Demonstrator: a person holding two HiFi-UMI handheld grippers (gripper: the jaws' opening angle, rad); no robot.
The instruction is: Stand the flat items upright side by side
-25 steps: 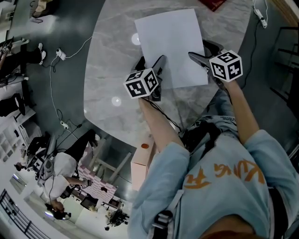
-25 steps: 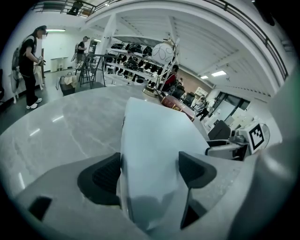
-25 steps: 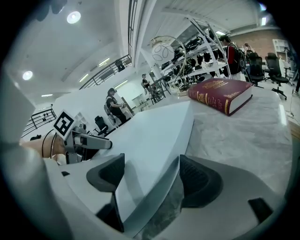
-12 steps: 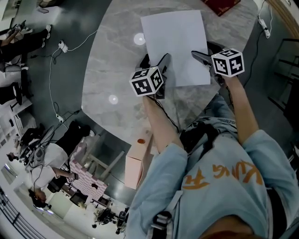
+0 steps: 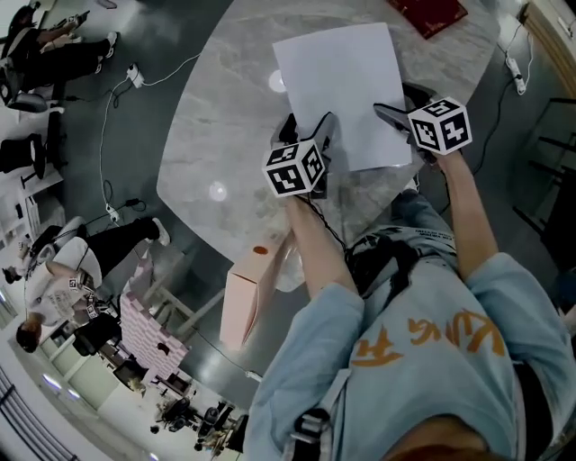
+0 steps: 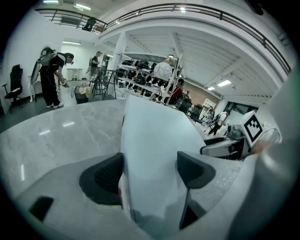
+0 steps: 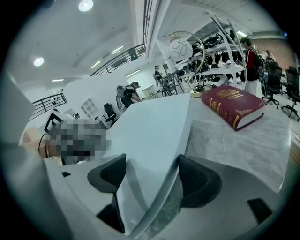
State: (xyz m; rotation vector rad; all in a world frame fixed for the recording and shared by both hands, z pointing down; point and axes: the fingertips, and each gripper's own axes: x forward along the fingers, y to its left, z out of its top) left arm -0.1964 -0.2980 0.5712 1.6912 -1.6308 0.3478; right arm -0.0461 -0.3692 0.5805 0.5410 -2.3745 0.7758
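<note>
left gripper (image 5: 308, 126): closed on the near left edge of the thin white flat rectangular board (image 5: 337, 90). Both pads press on it.

board position: over the grey marble table (image 5: 216, 117), spanning between your two grippers. It looks slightly tipped rather than upright.

right gripper (image 5: 403, 103): clamped on the board's near right corner, with the edge wedged between the pads.

far right: a dark red hardcover book (image 5: 427, 11) lies flat at the table's far edge, well apart from the board.

progress: early, by my read. Nothing stands upright yet. You have the two-handed grip, but the tilt-up and the set-down are left. The book likely comes after that, placed beside the board.

head view only: shows the full board outline and both grips at once.

left gripper view only: shows the board's left edge raised off the table, with shadow beneath.

right gripper view only: shows the book's gilt cover and page edge, and confirms it's lying flat.
</note>
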